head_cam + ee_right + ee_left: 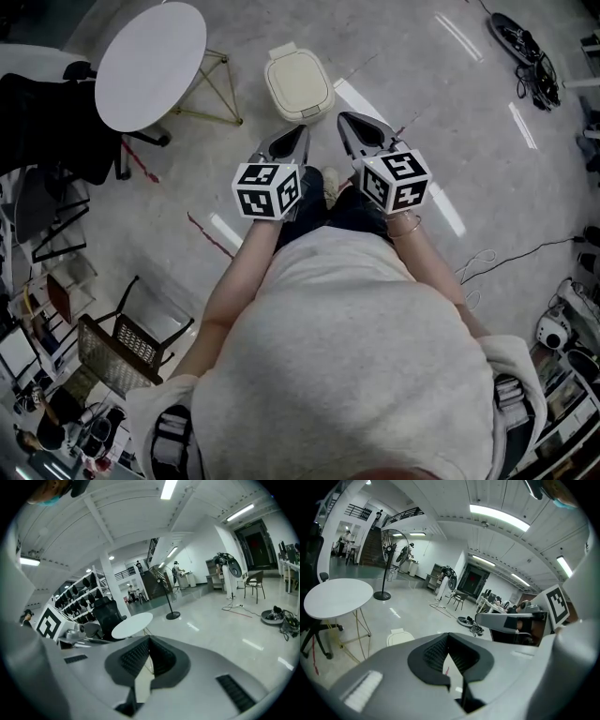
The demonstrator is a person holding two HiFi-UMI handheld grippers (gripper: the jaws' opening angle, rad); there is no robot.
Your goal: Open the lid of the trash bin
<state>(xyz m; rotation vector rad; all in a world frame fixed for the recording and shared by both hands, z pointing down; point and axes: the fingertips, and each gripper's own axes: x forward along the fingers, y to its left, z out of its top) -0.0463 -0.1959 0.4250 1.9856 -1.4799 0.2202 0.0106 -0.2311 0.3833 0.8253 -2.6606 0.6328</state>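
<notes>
Standing on the polished grey floor (441, 103), the person holds both tools in front of the body, and the task is not yet begun. The small cream plastic trash bin (298, 86) with rounded corners sits on this floor just beyond the tips, to the right of the round white table (150, 64). Its lid lies flat and closed. The left tongs (298, 136) are closed with nothing between them; in the left gripper view the ribbed black pads (433, 651) meet at the tip. The right tongs (349, 122) are closed in the same way and also empty.

To do the step well, I think one tool should go down to the near edge of the lid and open a little, so that one jaw can catch under the rim. The lid looks like smooth hard plastic, slightly domed, so the rubbery ribbed pads should give better hold than the grey metal-like shells. A narrow tab shows at the far side of the bin; I cannot tell if it is a hinge or a push button. The bin seems light, so it may slide on the glossy floor, and a slow upward lift is safer.
</notes>
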